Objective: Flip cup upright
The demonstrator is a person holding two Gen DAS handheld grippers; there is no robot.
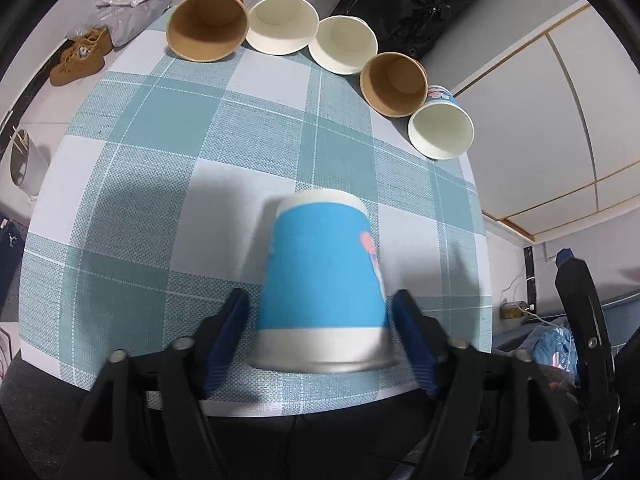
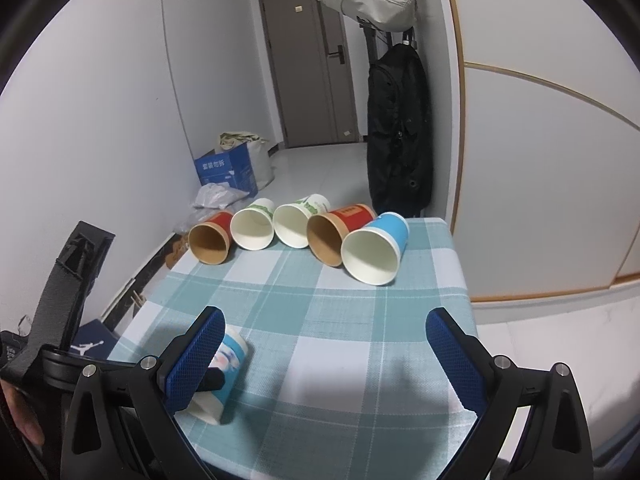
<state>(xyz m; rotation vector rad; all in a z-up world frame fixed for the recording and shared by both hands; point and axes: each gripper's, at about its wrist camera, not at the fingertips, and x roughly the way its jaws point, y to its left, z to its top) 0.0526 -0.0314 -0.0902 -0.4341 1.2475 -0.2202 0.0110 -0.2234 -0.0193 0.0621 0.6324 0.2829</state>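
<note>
A blue paper cup (image 1: pixel 322 280) lies on the checked tablecloth (image 1: pixel 168 152) near the table's front edge, between the blue pads of my left gripper (image 1: pixel 322 328). The pads stand just off its sides, so the gripper is open. The cup's white rim end points toward the camera. In the right wrist view the same cup (image 2: pixel 226 364) shows at lower left, partly hidden behind a fingertip (image 2: pixel 196 364). My right gripper (image 2: pixel 324 360) is open and empty above the table's near part.
Several cups lie on their sides in a row at the far edge: brown (image 1: pixel 206 26), white (image 1: pixel 282 22), white (image 1: pixel 343 44), brown (image 1: pixel 394 84) and blue-sided (image 1: pixel 441 130). A black bag (image 2: pixel 400 132) hangs beyond the far right corner. Boxes and bags lie on the floor.
</note>
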